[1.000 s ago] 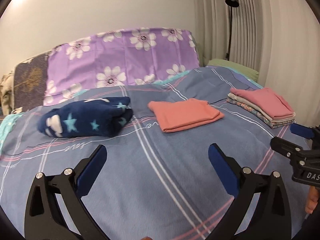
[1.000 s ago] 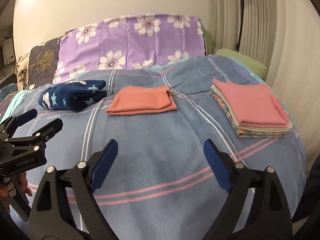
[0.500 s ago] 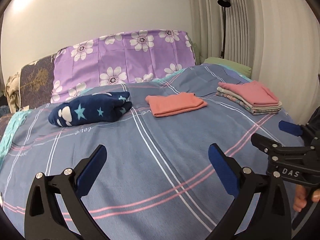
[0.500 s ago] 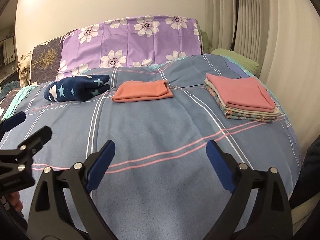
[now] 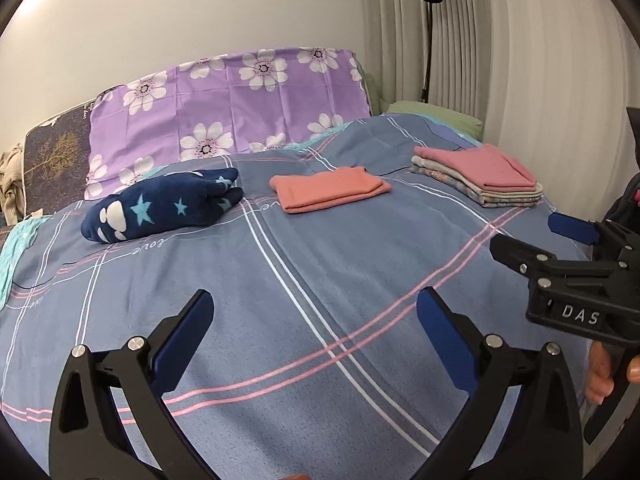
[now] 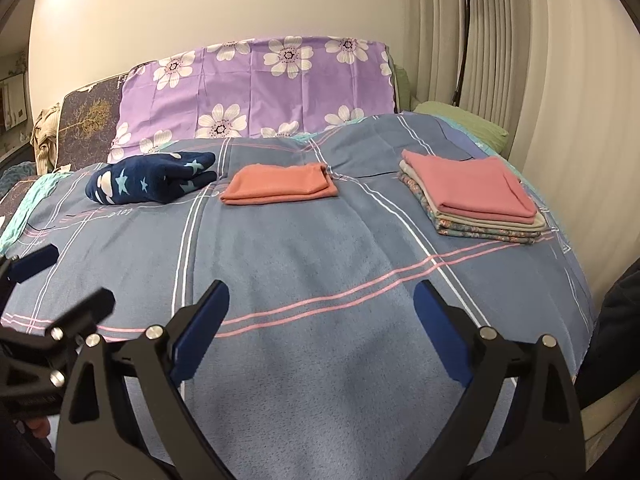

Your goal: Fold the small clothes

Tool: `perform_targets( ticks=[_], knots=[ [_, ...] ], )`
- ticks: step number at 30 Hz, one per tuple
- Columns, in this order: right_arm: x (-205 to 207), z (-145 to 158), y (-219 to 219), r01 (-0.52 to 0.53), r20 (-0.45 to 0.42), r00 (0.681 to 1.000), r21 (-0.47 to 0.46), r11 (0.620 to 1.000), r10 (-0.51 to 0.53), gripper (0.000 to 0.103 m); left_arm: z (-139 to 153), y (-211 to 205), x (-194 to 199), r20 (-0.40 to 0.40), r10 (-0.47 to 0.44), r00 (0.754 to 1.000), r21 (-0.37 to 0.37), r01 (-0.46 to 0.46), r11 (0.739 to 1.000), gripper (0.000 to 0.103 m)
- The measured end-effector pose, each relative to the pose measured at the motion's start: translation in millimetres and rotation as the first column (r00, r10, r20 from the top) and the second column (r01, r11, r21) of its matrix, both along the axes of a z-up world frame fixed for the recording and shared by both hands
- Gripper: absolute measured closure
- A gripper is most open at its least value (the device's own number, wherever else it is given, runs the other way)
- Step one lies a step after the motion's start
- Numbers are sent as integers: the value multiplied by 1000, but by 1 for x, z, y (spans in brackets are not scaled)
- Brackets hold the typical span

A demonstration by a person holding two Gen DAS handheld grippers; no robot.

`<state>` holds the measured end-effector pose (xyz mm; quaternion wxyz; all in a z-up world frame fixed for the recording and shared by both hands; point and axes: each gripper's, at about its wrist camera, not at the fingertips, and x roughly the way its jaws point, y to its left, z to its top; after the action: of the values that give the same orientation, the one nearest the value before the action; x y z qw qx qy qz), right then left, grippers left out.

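both grippers, left gripper (image 5: 314, 334) and right gripper (image 6: 320, 326), hover empty with jaws spread over the bed (image 6: 320, 264); folded coral garment (image 6: 280, 188) at 12 o'clock, finished stack (image 6: 472, 196) at 2, leaving seemingly only the navy star garment (image 6: 152, 182) at 10.

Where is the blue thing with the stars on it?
The navy star-print garment lies on the far left of the bed cover in both wrist views, just left of the folded orange cloth and in front of the purple flowered pillow.
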<state>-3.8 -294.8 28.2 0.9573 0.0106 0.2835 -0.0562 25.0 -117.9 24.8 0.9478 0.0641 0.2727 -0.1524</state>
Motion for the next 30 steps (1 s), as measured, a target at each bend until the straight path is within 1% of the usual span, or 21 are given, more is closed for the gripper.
perform_targets(
  ticks=[8,17,30],
  knots=[
    [-7,3,1,5,10,1000,1,1000,-5,8,6,3,-4,10,3,1000,-25,-2,1000,1],
    [-8,1,1,-11,5,1000,12,1000,11,8,5,1,-7,15,22,1000,0,-22,1000,1],
    [-7,-2,-4,-2,-4,1000,21,1000,2,7,0,0,-5,-6,14,1000,1,-14,1000,1]
  ],
)
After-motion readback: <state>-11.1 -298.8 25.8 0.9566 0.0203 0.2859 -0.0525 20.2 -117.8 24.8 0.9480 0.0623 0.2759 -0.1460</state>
